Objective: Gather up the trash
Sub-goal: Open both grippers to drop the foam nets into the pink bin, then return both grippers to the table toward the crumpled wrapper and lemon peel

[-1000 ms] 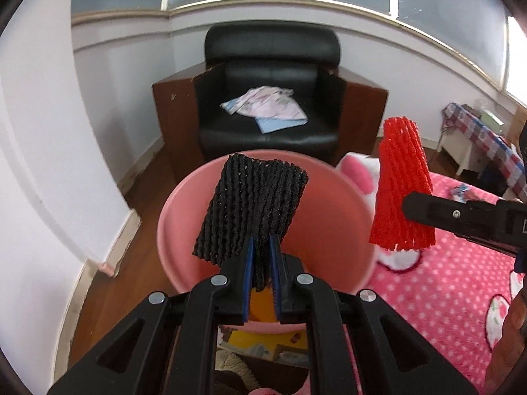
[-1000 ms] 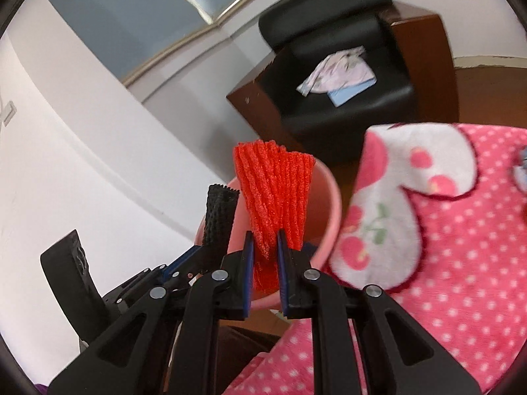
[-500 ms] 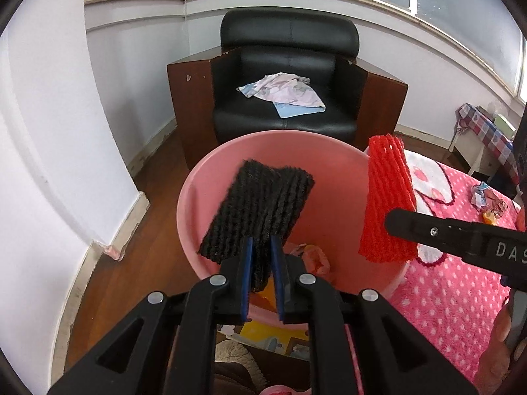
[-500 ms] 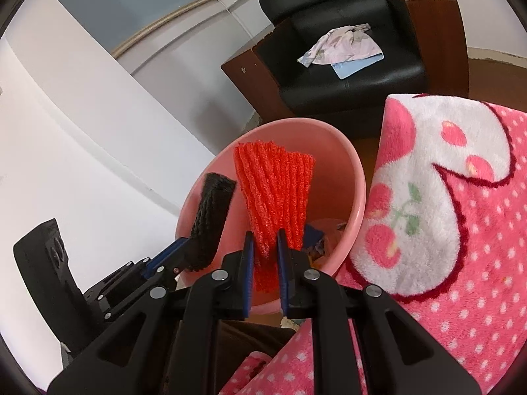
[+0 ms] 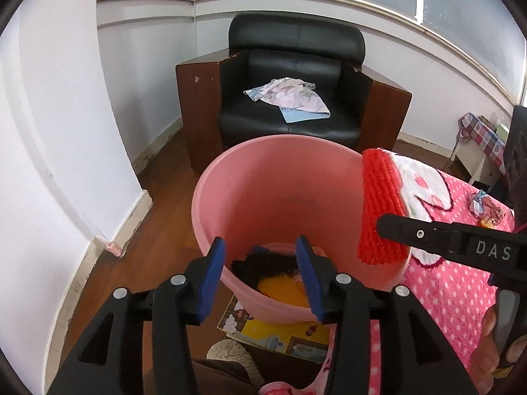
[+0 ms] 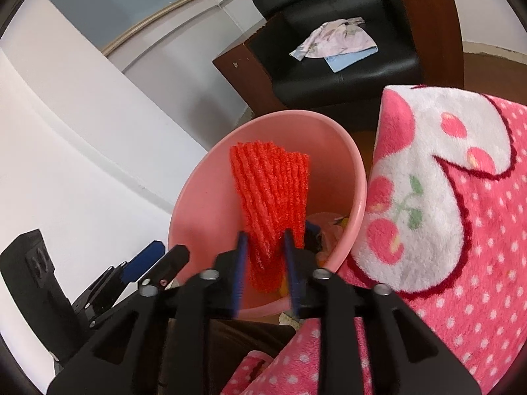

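Left gripper [image 5: 260, 273] is opening with nothing between its jaws now: the black foam net [image 5: 263, 265] it pinched a second ago has dropped into the pink bin [image 5: 230, 177] beside a yellow net [image 5: 280, 291], so that piece counts as collected. Right gripper [image 6: 263, 265] is also opening, the red foam net [image 6: 271, 194] standing between the spreading pads above the bin's mouth, apparently being released. Both grippers point steeply down over the near rim, side by side.

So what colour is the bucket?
Pink; the bucket shows best in the left wrist view.
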A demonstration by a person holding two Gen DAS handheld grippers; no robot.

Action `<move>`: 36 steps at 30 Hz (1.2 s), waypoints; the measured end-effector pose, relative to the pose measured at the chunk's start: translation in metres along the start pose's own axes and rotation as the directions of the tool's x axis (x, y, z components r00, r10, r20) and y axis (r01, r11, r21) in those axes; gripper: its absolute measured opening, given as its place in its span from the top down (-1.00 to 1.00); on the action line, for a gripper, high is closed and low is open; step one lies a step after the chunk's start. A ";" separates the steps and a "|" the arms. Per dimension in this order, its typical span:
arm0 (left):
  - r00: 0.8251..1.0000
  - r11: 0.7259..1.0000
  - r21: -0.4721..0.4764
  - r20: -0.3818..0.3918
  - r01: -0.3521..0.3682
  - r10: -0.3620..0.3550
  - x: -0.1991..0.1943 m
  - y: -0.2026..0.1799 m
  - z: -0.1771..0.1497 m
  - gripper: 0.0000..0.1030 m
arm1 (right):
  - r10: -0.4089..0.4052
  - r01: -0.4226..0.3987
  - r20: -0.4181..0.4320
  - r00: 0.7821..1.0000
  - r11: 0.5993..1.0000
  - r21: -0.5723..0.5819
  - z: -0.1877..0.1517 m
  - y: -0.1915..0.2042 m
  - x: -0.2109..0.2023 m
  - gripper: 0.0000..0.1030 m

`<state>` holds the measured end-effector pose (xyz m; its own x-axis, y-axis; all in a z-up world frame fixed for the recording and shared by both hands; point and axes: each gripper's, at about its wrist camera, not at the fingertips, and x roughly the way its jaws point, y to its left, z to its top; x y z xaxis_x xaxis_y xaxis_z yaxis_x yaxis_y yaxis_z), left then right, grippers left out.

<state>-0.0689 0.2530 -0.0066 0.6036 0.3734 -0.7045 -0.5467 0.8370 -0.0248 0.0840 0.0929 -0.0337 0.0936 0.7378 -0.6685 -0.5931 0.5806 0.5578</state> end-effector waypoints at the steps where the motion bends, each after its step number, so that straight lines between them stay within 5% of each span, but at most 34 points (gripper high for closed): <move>1: 1.000 1.000 -0.002 0.002 0.000 0.000 -0.001 0.002 -0.001 0.13 | 0.002 -0.002 0.006 1.000 1.000 0.004 0.001 0.000 -0.001 0.31; 4: 1.000 1.000 -0.006 0.013 0.000 0.000 -0.009 0.004 -0.002 0.13 | 0.008 -0.008 0.017 1.000 1.000 -0.001 -0.001 0.000 -0.004 0.18; 20: 0.994 0.998 0.024 0.089 0.064 -0.066 -0.064 -0.021 -0.005 0.05 | -0.059 0.065 0.109 0.992 0.997 -0.049 -0.043 -0.014 -0.080 0.17; 36: 0.976 0.969 0.165 0.089 0.183 -0.199 -0.100 -0.112 -0.030 0.02 | -0.206 0.194 0.226 0.952 0.978 0.071 -0.103 -0.080 -0.180 0.17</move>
<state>-0.0855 0.1102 0.0447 0.7499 0.2333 -0.6190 -0.3239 0.9454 -0.0360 0.0321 -0.1221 -0.0087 0.3922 0.6610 -0.6398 -0.5054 0.7359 0.4505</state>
